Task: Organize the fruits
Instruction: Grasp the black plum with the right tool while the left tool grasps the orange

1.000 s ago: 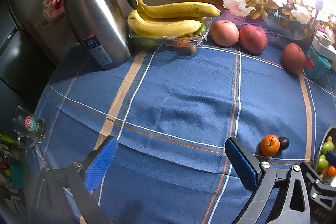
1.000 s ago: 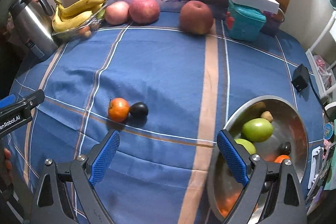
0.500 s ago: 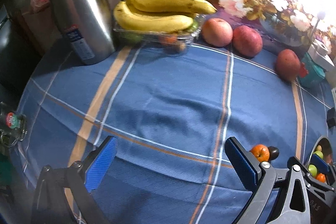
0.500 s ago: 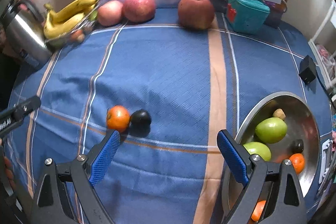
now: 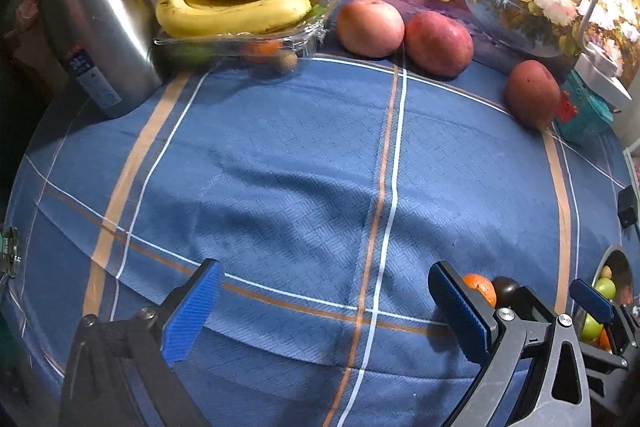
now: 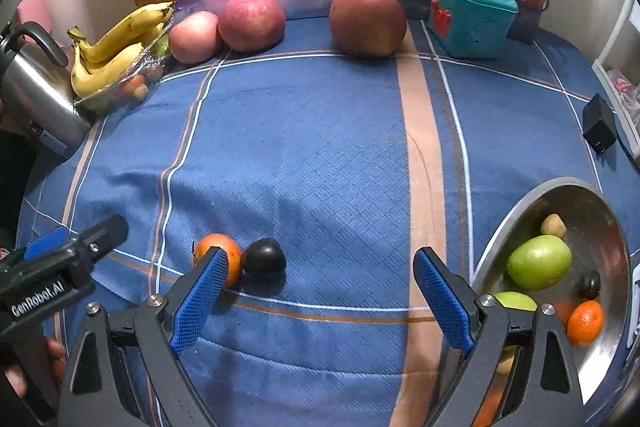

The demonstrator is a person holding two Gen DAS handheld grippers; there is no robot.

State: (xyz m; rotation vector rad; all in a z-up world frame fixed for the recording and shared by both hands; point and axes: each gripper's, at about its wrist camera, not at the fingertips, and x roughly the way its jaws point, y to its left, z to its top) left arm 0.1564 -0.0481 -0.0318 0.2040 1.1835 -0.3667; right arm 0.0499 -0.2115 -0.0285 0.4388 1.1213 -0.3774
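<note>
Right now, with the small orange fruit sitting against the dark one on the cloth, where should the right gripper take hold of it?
Probably from above, across the small orange fruit's near and far sides. The dark fruit touches its right flank, so a side-to-side pinch would likely catch both. The right gripper is open wide enough.
</note>
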